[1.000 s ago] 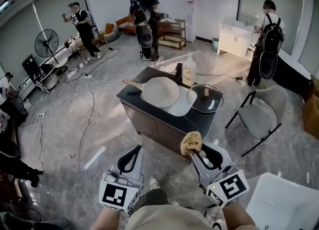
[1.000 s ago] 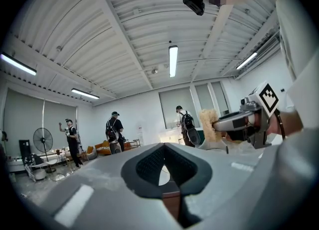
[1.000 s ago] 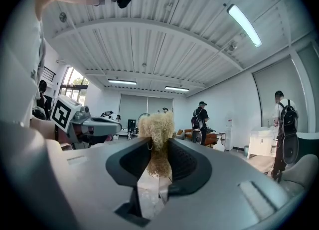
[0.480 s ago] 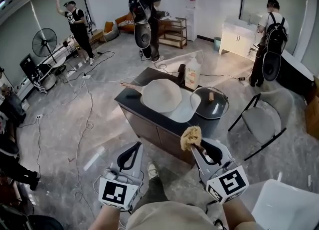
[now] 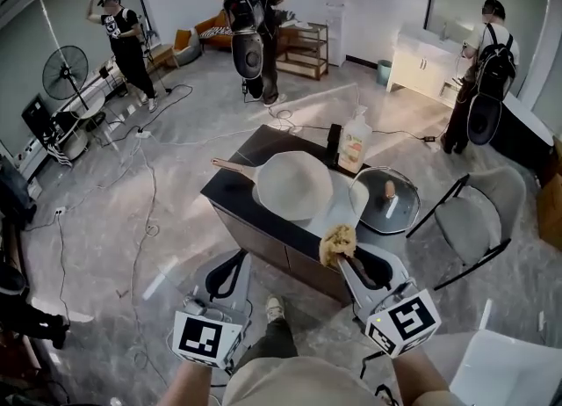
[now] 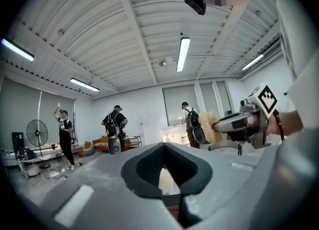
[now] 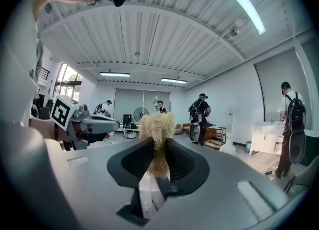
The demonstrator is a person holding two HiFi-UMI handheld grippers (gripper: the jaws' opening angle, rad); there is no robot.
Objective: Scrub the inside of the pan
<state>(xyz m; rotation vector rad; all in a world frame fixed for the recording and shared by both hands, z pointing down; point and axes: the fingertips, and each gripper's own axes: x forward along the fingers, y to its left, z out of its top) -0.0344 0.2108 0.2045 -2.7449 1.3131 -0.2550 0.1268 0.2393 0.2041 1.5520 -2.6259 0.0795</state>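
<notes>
A pale round pan [image 5: 294,186] with a wooden handle lies on a dark counter [image 5: 230,195] ahead of me, and its inside looks bare. My right gripper [image 5: 345,260] is shut on a tan fibrous scrubber [image 5: 338,242], held in the air just short of the counter's near edge. In the right gripper view the scrubber [image 7: 157,124] sticks up between the jaws of the right gripper [image 7: 158,143]. To the left of it and lower, my left gripper [image 5: 238,261] is shut with nothing in it. In the left gripper view, the left gripper [image 6: 164,147] has its jaws together.
A glass lid [image 5: 386,201] and a soap bottle [image 5: 355,142] sit on the counter to the right of the pan. A grey chair [image 5: 479,213] stands right of the counter. Cables cross the floor [image 5: 154,211]. Several people with backpacks stand at the back, beside a fan [image 5: 65,72].
The counter and pan have come closer to both grippers and shifted slightly right in view. The right gripper still holds the scrubber. People at the back have shifted.
</notes>
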